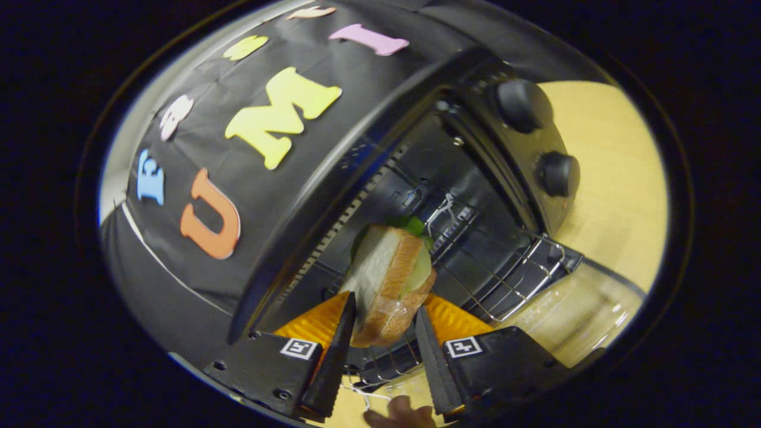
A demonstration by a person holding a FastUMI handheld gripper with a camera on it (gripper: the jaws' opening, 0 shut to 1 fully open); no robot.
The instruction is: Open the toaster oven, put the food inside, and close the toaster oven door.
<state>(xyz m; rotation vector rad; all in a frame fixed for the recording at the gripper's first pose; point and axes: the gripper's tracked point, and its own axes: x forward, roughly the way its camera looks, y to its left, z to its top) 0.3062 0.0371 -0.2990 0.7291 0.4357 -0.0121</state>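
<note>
A sandwich (389, 273) of white bread with green lettuce is clamped between my gripper's (385, 309) two black fingers, both pressing on its sides. It hangs tilted in front of the open mouth of the black toaster oven (416, 178), just above the wire rack (499, 267) that is pulled partly out. The oven's glass door (582, 309) lies folded down flat beyond the rack. Two black knobs (556, 173) sit on the oven's control panel beside the cavity. The whole view is rolled sideways.
The oven stands on a light wooden tabletop (612, 178). A fingertip of a person's hand (401, 410) shows below the fingers. The black booth wall (196, 196) rises behind the oven.
</note>
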